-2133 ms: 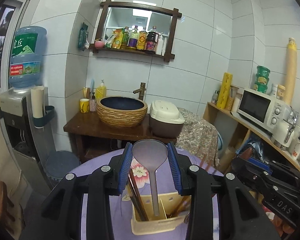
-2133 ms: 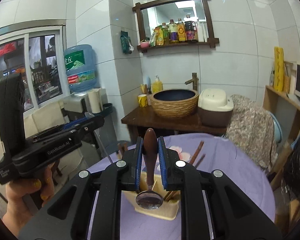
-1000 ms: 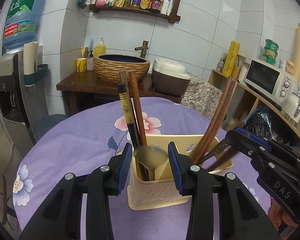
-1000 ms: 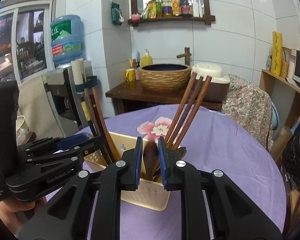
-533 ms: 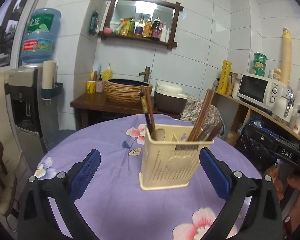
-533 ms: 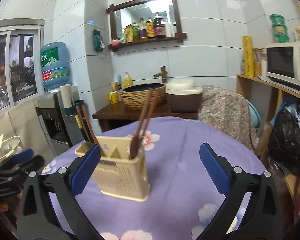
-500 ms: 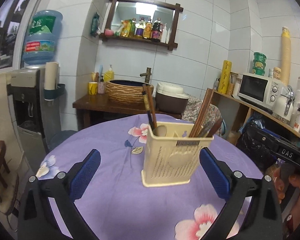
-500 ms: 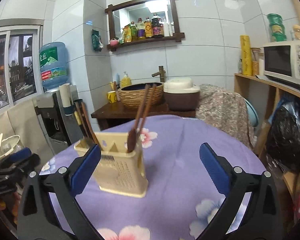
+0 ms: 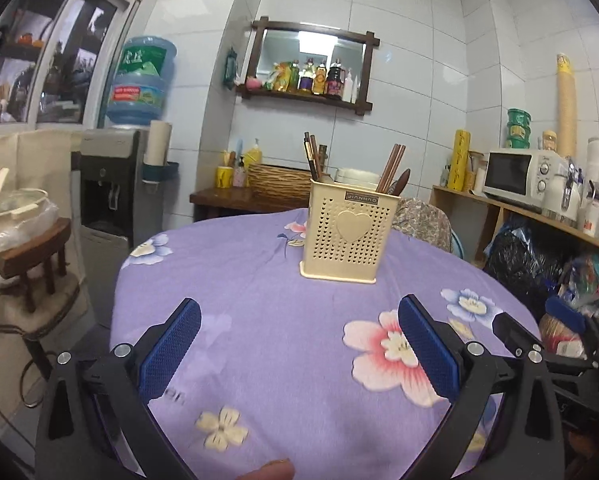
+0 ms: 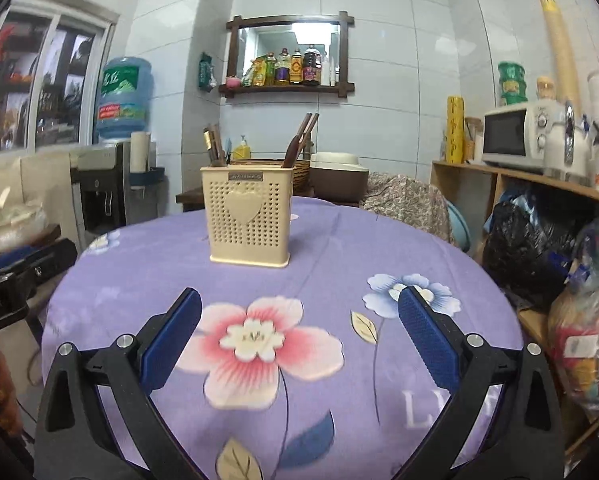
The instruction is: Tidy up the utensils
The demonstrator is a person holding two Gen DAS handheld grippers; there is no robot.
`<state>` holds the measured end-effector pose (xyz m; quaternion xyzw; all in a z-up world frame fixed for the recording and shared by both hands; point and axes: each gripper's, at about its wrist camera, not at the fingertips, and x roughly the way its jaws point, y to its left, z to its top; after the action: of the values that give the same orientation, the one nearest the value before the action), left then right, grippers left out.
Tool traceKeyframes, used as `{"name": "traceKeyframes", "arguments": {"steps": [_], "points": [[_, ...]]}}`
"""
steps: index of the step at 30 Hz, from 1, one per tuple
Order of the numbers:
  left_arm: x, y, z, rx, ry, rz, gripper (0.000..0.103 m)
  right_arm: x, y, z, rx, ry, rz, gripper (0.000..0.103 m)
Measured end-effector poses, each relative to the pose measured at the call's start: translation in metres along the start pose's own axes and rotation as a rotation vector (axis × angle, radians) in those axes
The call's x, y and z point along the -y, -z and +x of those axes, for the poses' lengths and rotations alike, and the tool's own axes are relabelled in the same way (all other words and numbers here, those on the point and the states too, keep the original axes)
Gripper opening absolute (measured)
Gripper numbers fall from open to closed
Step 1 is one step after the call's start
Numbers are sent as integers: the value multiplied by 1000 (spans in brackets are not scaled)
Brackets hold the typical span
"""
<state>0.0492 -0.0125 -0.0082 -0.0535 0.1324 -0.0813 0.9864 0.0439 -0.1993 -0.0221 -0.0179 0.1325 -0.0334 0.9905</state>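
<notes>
Left claw (image 9: 299, 354): blue pads spread wide, nothing between them, hovering low over the near edge of the round table under a purple flowered cloth (image 9: 259, 312). The cream perforated plastic utensil holder with a heart emblem (image 9: 345, 238) stands upright toward the far edge, well apart from both claws. Dark chopsticks (image 9: 312, 156) rise from its left compartment, brown wooden chopsticks (image 9: 391, 166) lean from the right, beside a dark rounded spoon handle (image 9: 401, 180); the sorting appears done, which would explain the empty claws. Right claw (image 10: 299, 338): equally wide, empty, above the near edge. Holder contents below the rim are hidden; dividers cannot be made out. A fingertip (image 9: 269, 470) is cut off at the frame bottom.
</notes>
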Motion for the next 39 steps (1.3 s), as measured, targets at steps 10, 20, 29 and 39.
{"name": "traceKeyframes", "arguments": {"steps": [10,20,29,39], "points": [[8,8,-34,59,-124,136,98,-3,14,-45,-26,-8,36,97],[5,8,-42,75,-110,109,98,-4,2,-53,28,-7,0,97],[6,10,-44,70,-91,99,98,-6,2,-54,28,-13,0,97],[6,9,-45,68,-78,99,98,-7,0,-54,34,-15,-7,97]]}}
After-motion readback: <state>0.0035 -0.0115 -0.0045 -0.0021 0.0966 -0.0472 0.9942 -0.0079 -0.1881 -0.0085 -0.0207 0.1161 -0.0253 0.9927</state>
